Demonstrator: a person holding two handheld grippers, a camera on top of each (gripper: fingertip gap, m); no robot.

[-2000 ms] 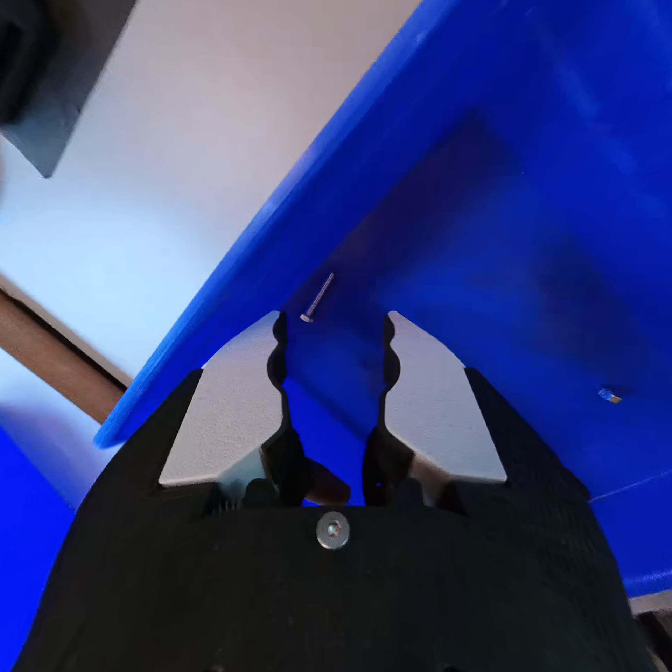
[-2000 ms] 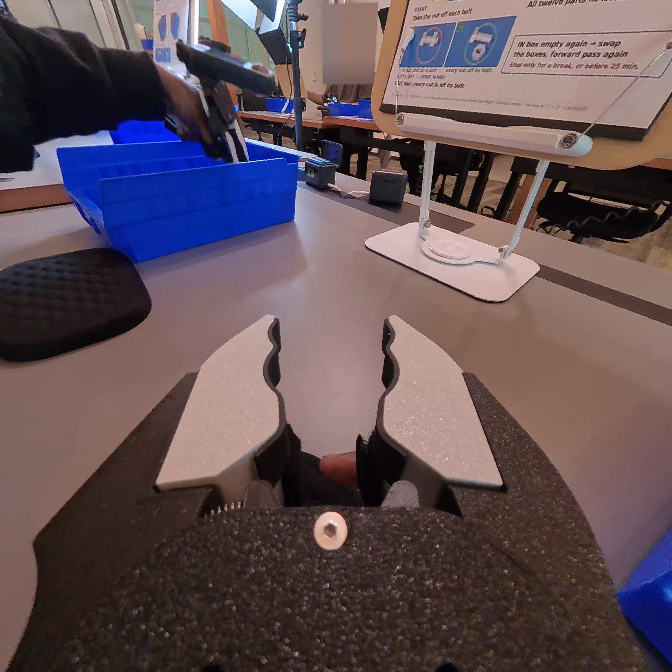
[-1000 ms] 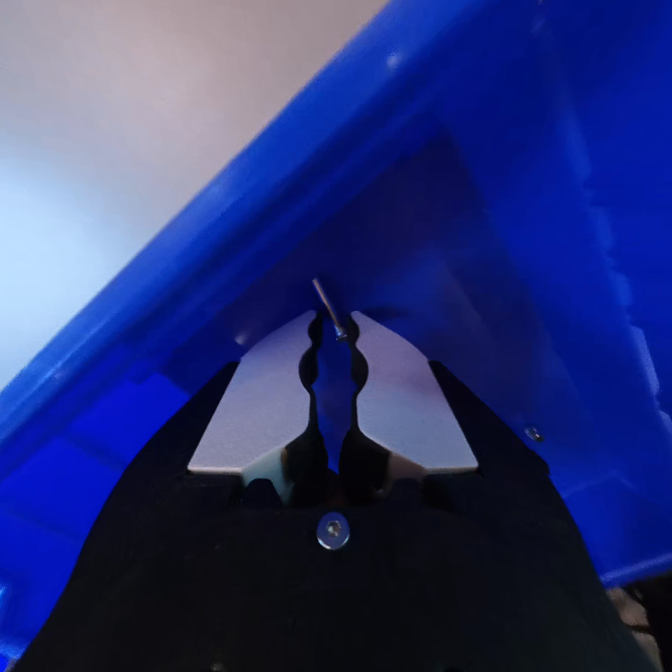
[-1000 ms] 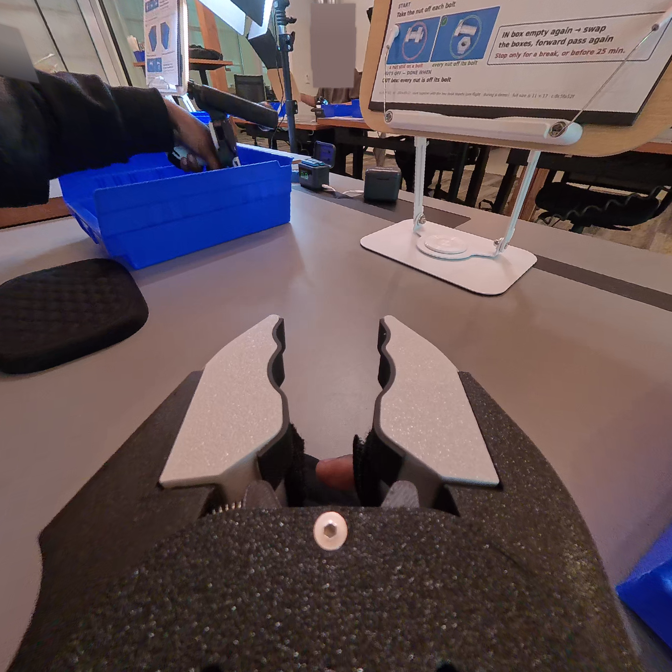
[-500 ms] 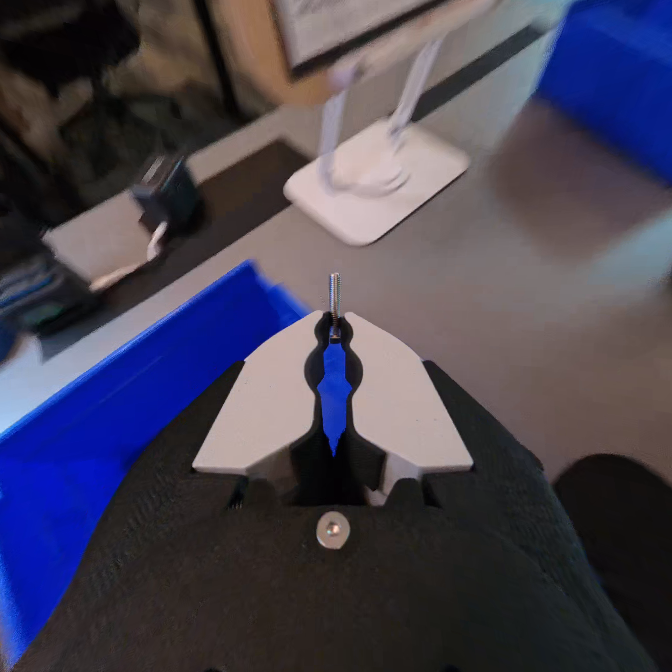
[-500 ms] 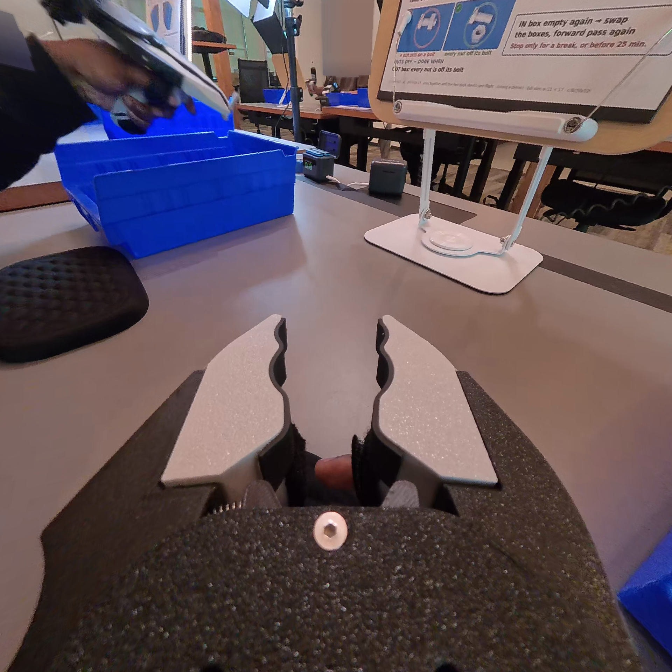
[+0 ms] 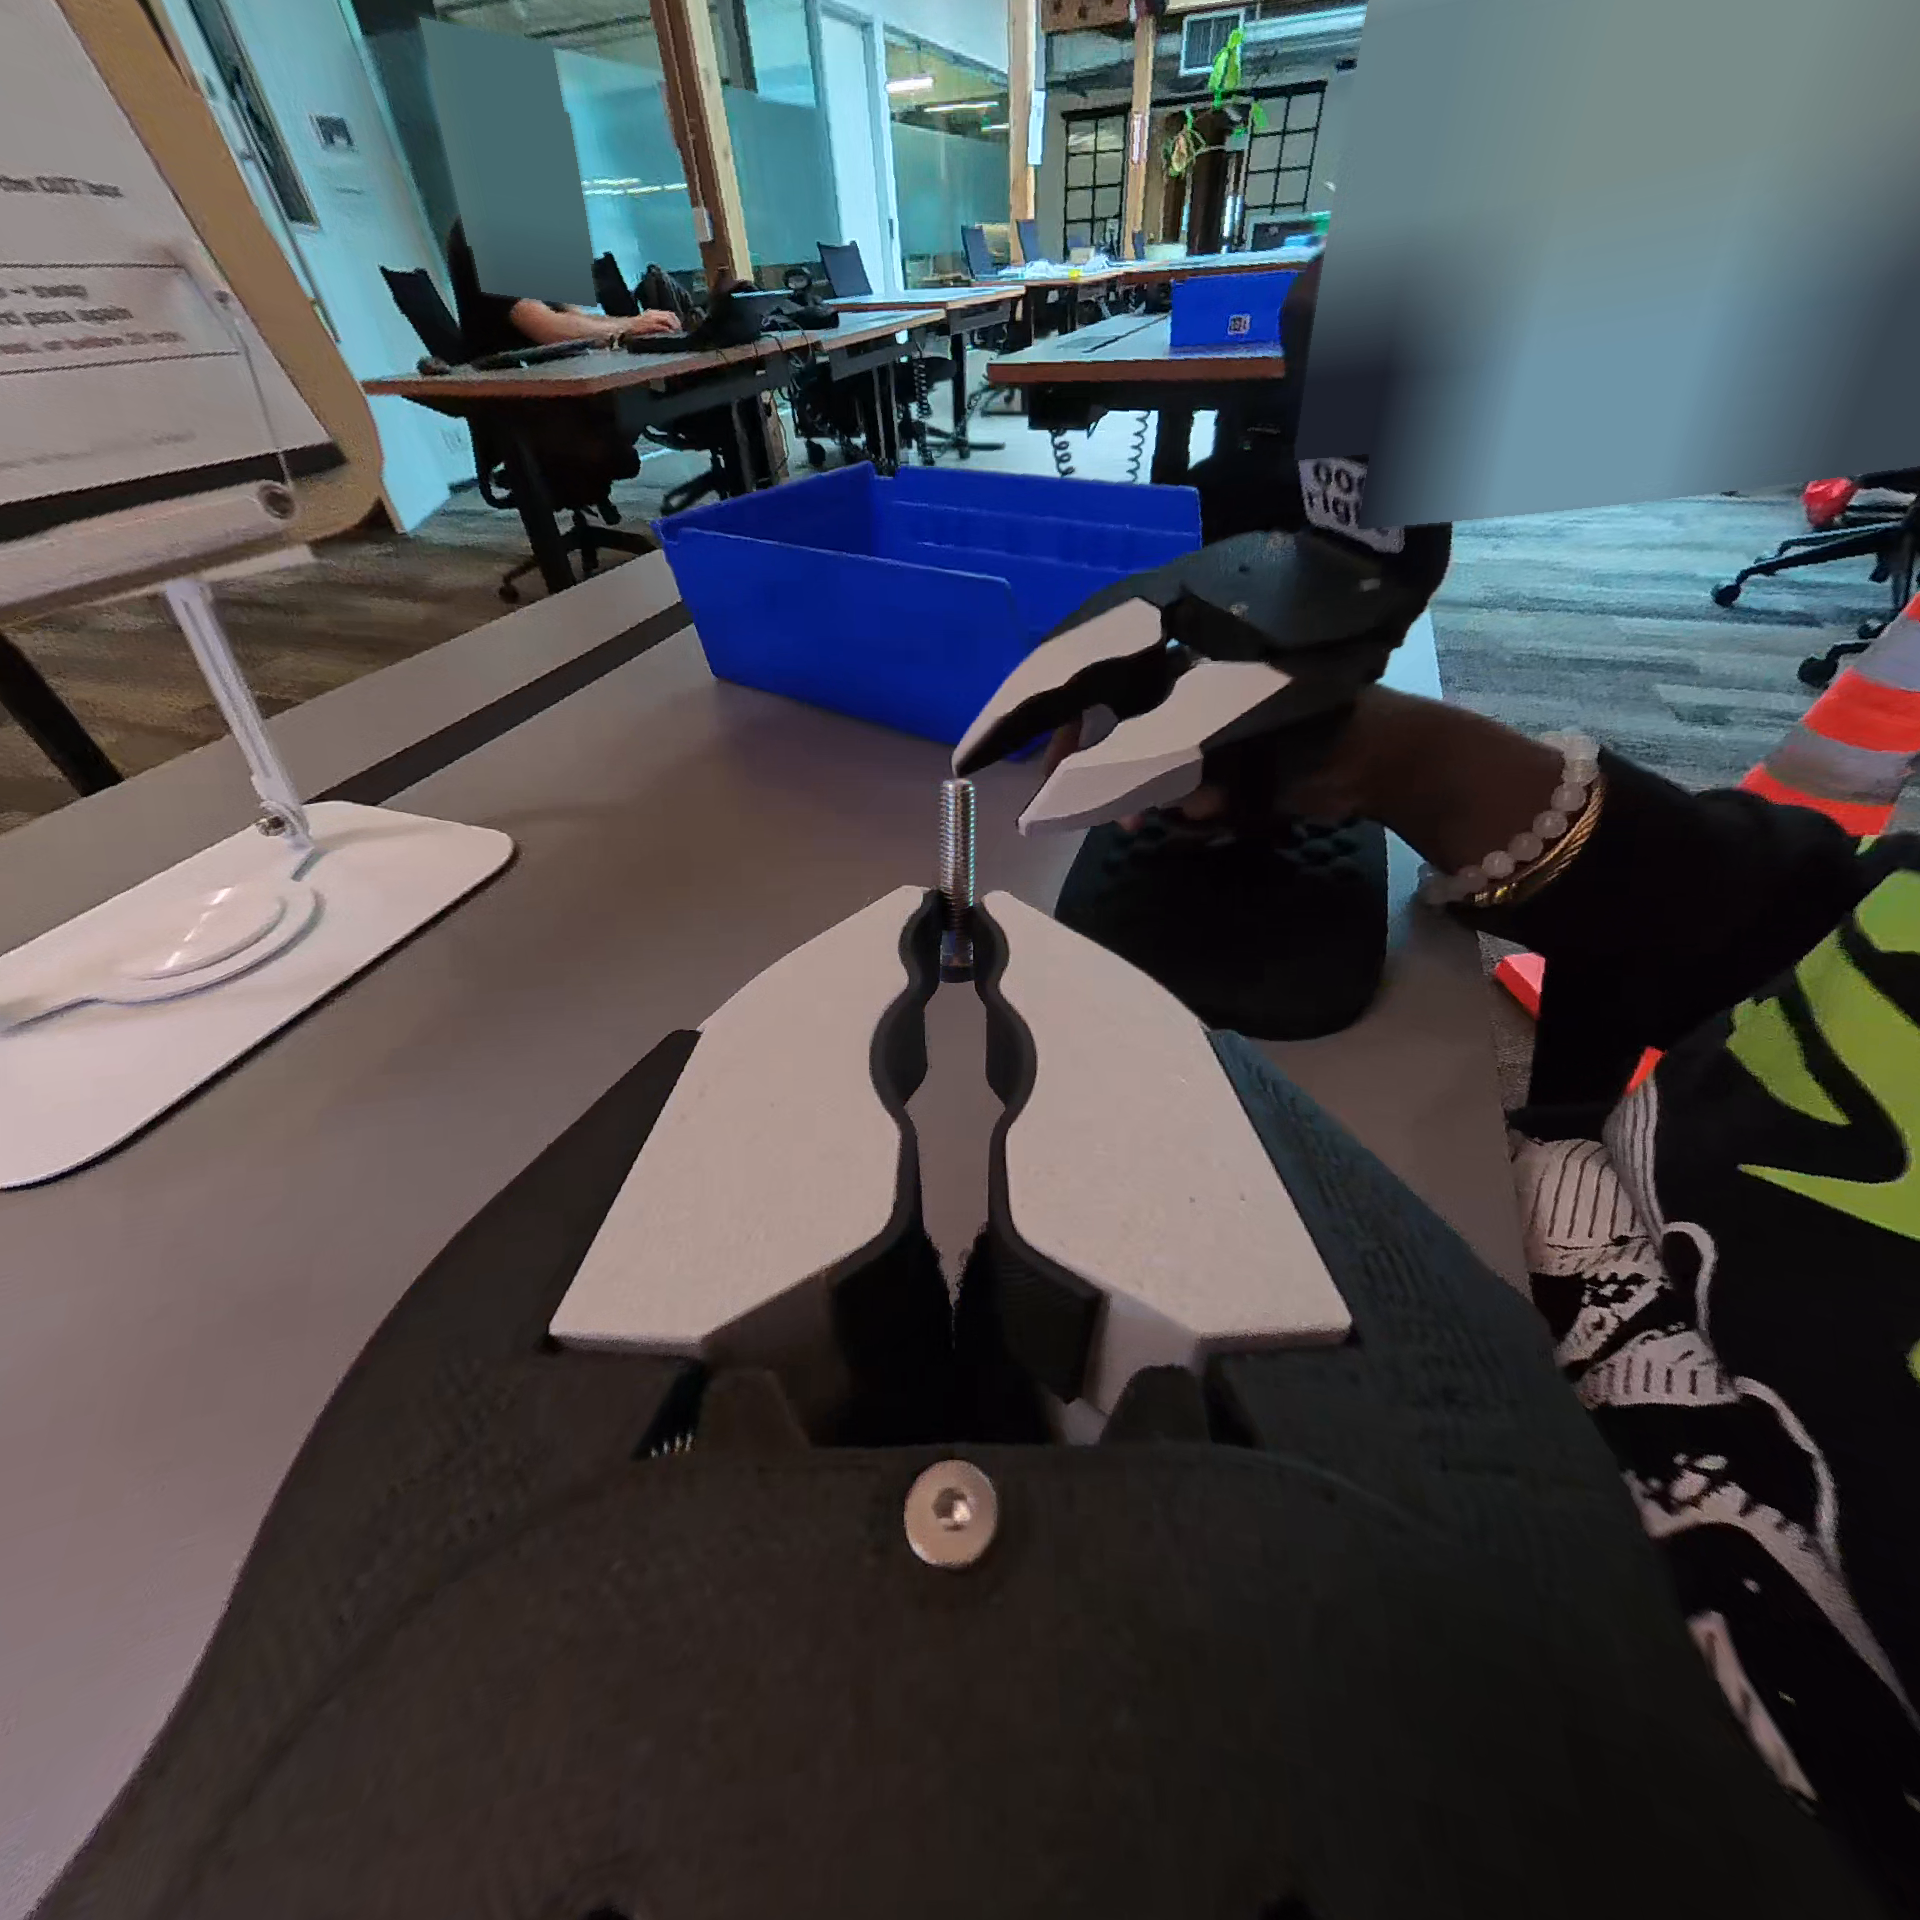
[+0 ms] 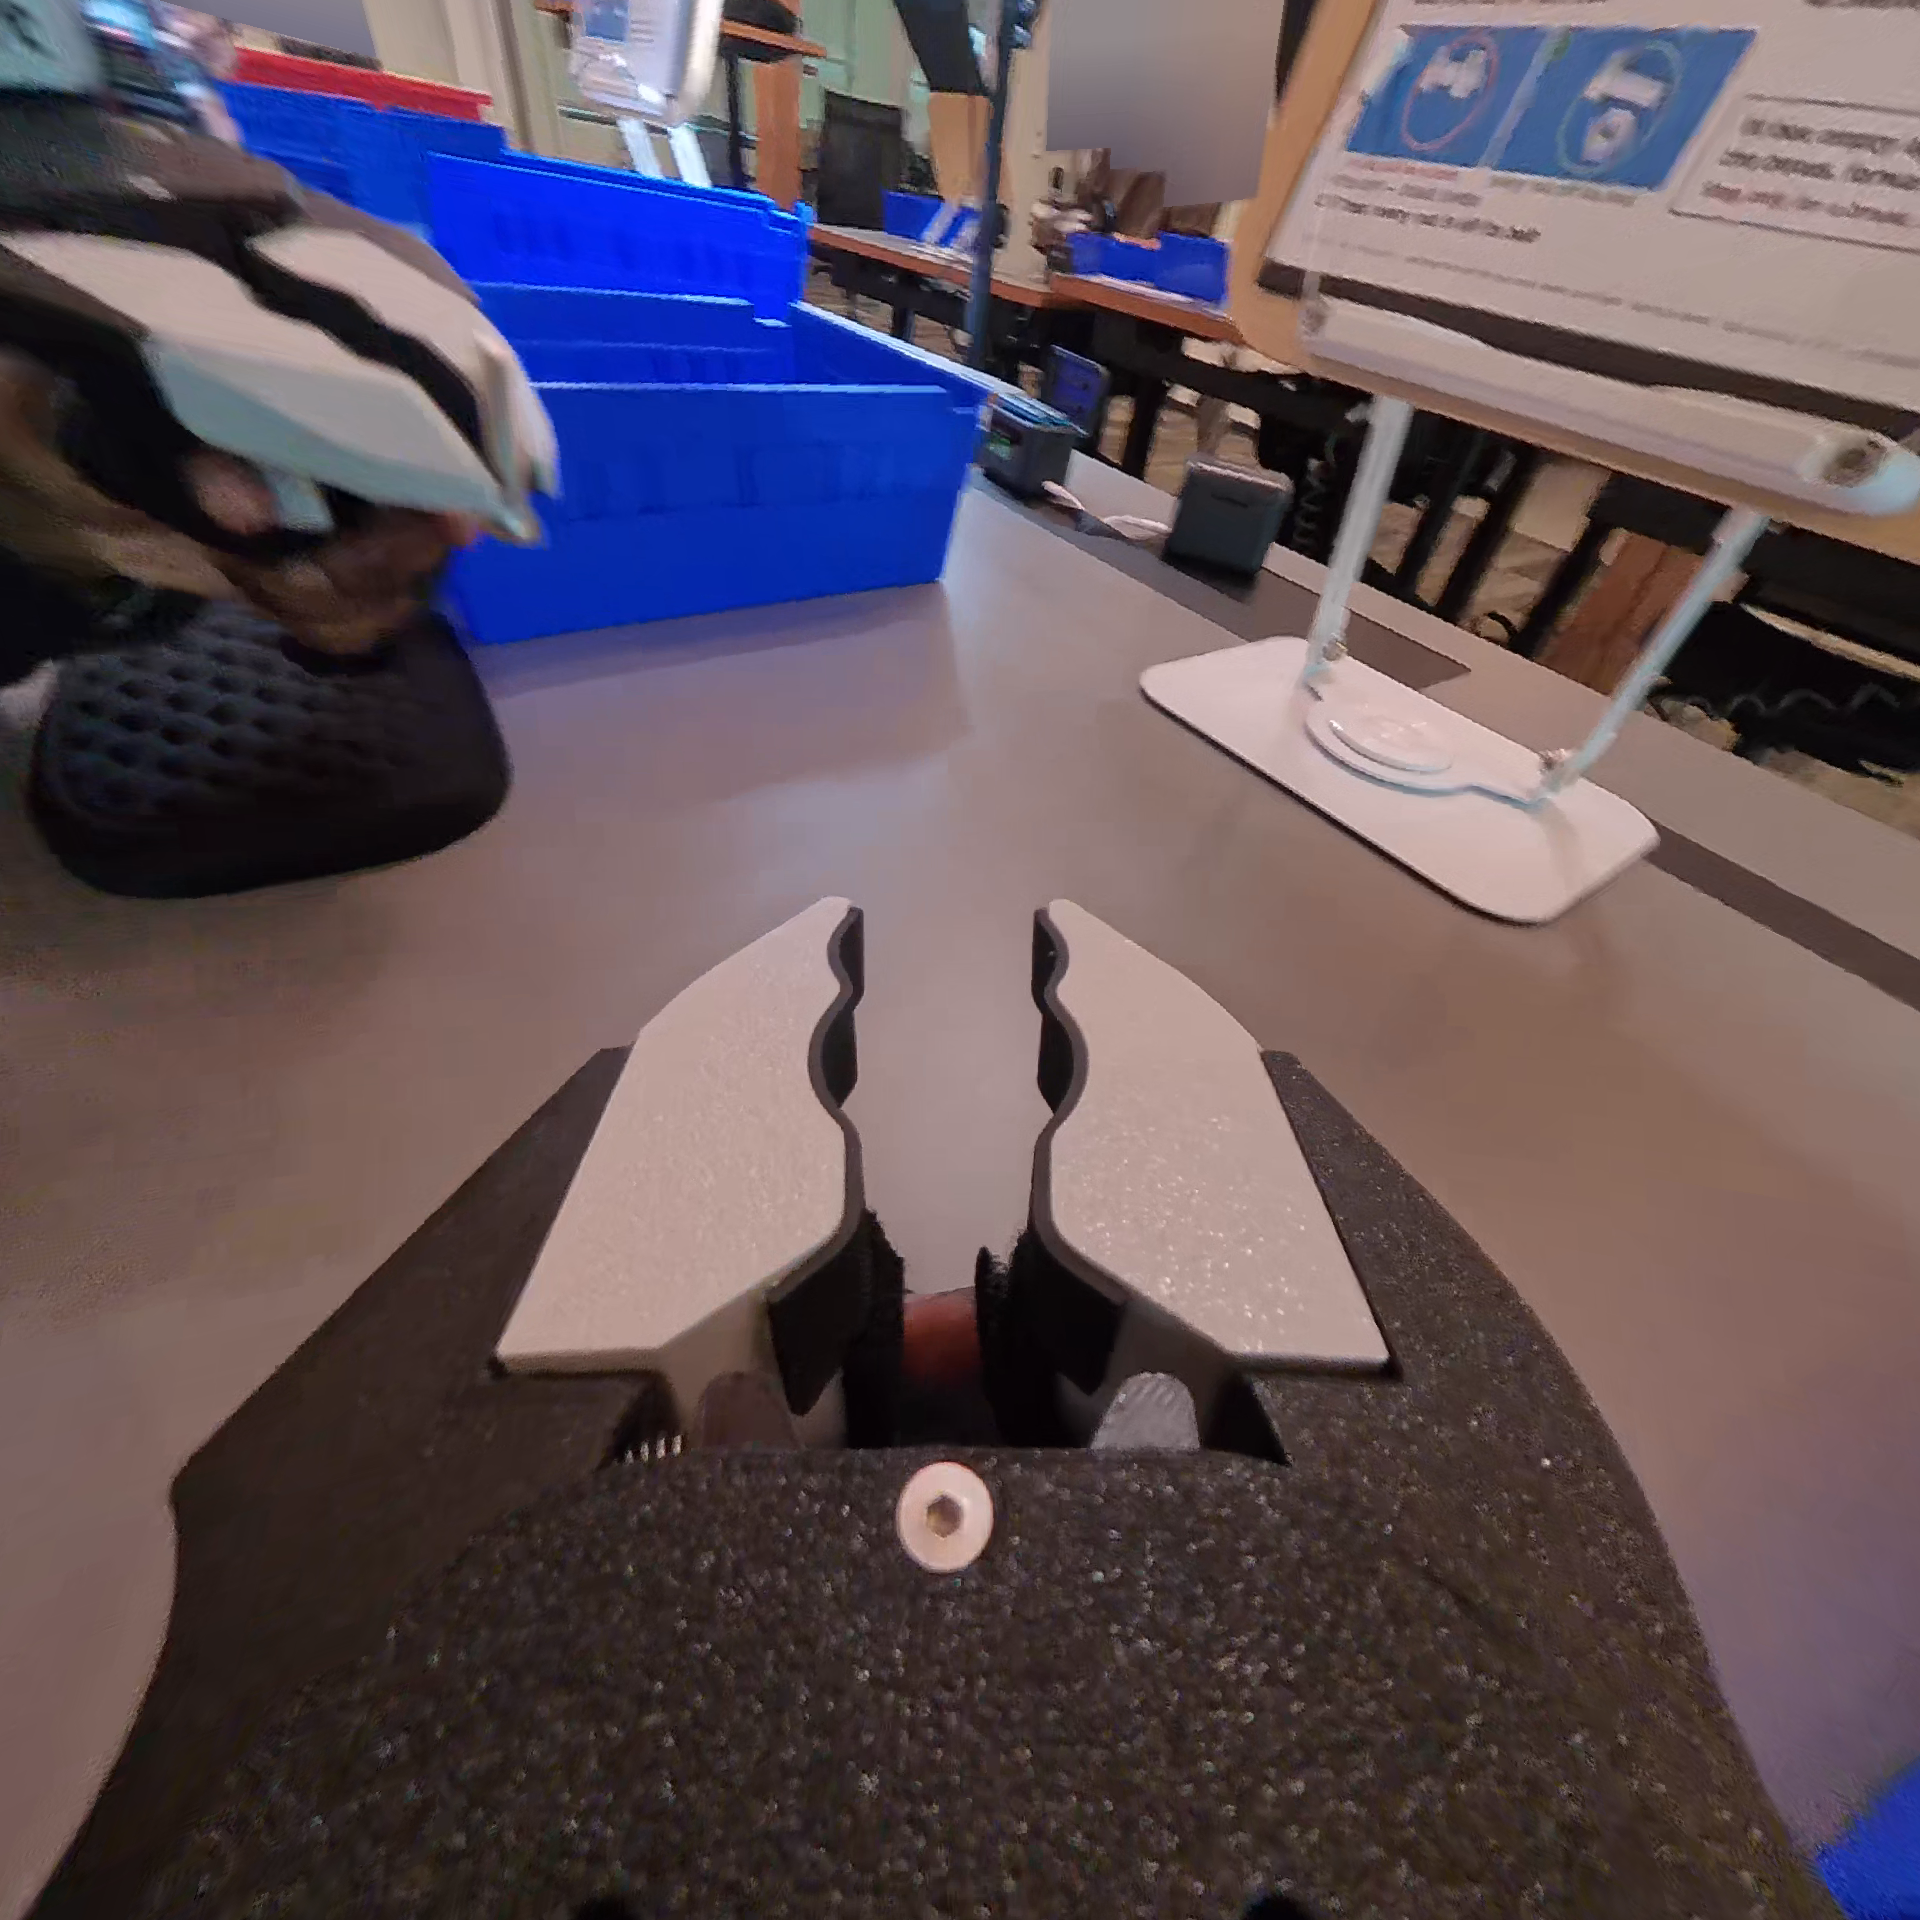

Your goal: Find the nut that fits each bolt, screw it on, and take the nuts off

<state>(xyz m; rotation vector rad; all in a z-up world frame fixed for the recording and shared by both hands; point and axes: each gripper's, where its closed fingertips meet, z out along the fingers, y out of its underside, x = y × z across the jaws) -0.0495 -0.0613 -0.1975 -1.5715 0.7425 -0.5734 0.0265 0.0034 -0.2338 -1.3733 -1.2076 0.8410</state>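
The bolt (image 7: 957,868), a second ago lying in the blue bin (image 7: 914,592), is now being held upright by the clenched left gripper (image 7: 954,914) over the table's middle. The right gripper (image 8: 945,971) is being kept released and empty, so a nut is needed next.

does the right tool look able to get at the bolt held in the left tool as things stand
Probably yes: the right tool is open and empty beside the exposed threaded end of the bolt, with nothing between them.
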